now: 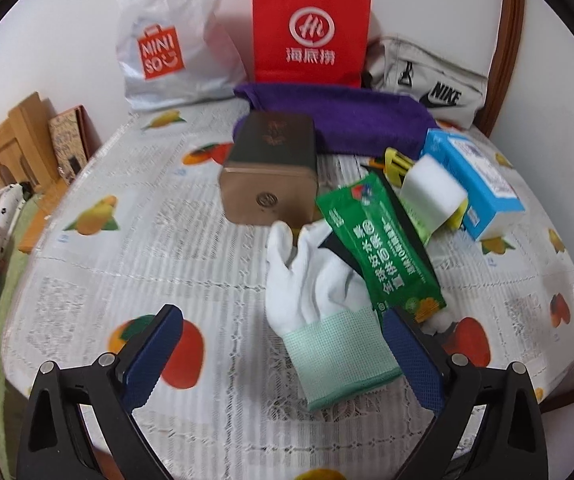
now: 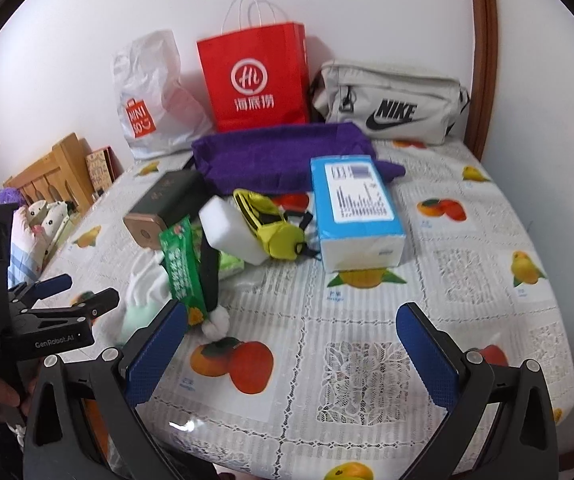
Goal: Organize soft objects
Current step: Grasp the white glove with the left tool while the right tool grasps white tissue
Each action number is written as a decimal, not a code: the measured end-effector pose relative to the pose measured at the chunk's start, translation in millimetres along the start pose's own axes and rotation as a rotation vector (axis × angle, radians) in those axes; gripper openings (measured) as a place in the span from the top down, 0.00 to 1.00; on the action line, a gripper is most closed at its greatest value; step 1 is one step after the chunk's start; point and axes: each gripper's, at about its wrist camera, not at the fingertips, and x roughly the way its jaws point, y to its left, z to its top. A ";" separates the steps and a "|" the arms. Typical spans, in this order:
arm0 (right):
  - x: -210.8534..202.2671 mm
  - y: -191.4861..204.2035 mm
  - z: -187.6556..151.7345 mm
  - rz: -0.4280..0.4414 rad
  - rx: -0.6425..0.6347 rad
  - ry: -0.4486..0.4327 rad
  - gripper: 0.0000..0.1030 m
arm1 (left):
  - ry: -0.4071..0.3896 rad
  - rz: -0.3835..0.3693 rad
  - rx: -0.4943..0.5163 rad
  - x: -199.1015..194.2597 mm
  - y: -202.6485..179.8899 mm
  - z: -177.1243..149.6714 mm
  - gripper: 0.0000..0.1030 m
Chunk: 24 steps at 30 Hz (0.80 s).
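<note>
Partly buried, the white knit glove with a mint-green cuff (image 1: 319,304) lies on the lace-and-fruit-print tablecloth (image 1: 175,240), its fingers slipping under the green printed sachet (image 1: 383,248); in the right wrist view it is only a pale blur behind that sachet. A white foam sponge block (image 2: 235,232) leans on a crumpled yellow fabric pouch (image 2: 271,224), whose shape is hard to read. The folded purple towel (image 2: 279,156) is partly hidden by the blue-and-white tissue pack (image 2: 355,208) and the brown-and-dark metal tin (image 1: 271,172). At the white wall stand a red paper bag (image 1: 311,28), a white plastic bag (image 1: 167,40) and a grey pouch (image 2: 391,104). The left gripper (image 1: 283,360) hovers spread wide with the glove's cuff between its blue pads, gripping nothing; the right gripper (image 2: 293,352) gapes wide over bare cloth
</note>
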 end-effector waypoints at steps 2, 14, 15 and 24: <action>8.6 -1.2 -2.3 -0.002 -0.002 0.014 0.00 | 0.010 -0.012 0.008 11.6 -1.4 -1.1 0.05; 54.1 8.3 -3.1 0.042 -0.035 0.083 0.00 | 0.045 -0.034 0.046 61.0 -1.5 5.1 0.41; 57.4 10.3 -3.1 0.048 -0.038 0.090 0.01 | 0.037 -0.034 0.064 61.4 -3.0 5.8 0.48; 72.7 45.6 5.1 0.101 -0.131 0.107 0.04 | 0.000 -0.148 0.050 30.2 16.3 19.2 0.90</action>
